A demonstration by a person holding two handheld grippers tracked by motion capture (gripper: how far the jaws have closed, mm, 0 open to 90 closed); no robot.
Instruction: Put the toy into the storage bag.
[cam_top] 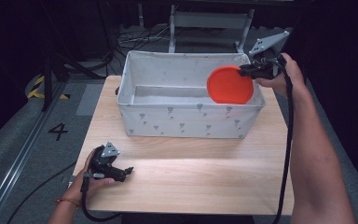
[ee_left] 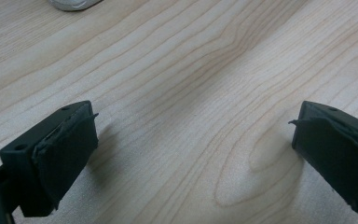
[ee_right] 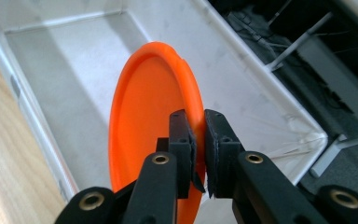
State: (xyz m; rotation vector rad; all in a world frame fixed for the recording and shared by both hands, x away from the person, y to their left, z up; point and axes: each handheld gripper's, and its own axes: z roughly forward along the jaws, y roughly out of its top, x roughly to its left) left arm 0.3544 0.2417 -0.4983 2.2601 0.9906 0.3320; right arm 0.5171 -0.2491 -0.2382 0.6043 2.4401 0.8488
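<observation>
Nearest us, we saw the left gripper resting low on the wooden table at its near left corner, its jaws spread wide with nothing but bare wood grain between them. Beyond it stood the white fabric bin, set across the far half of the table. Farthest off, at the bin's right end, the right gripper had its jaws clamped on the rim of the orange plate, holding it on edge above the bin's interior.
</observation>
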